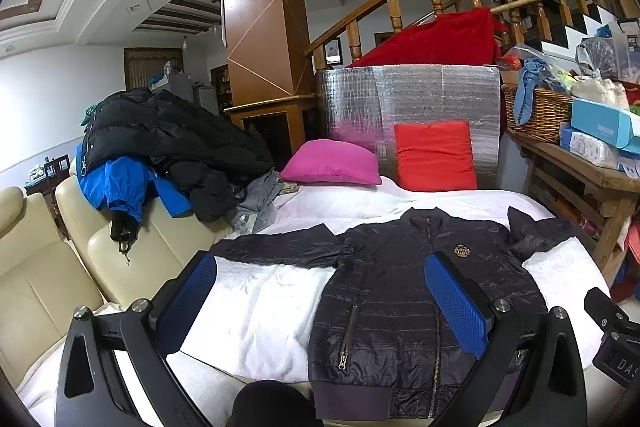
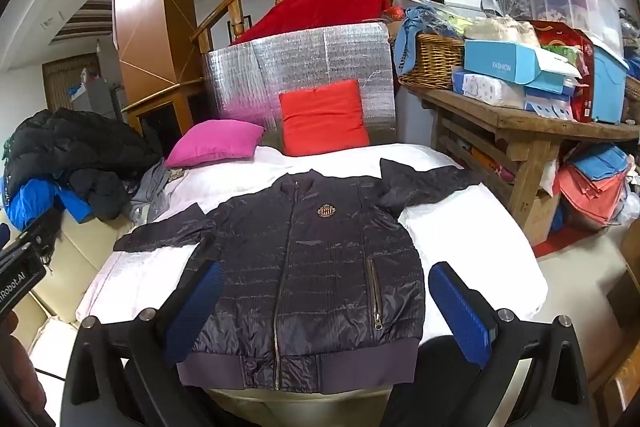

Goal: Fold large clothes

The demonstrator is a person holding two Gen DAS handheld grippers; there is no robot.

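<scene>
Fingers of both grippers, left (image 1: 324, 307) and right (image 2: 328, 311), gape wide, empty, above the jacket (image 2: 304, 267) hem; collar points away, sleeves spread sideways.

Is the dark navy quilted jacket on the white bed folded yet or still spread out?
Spread out. The dark navy quilted jacket lies flat, front up, zipped, both sleeves stretched sideways on the white bed.
</scene>
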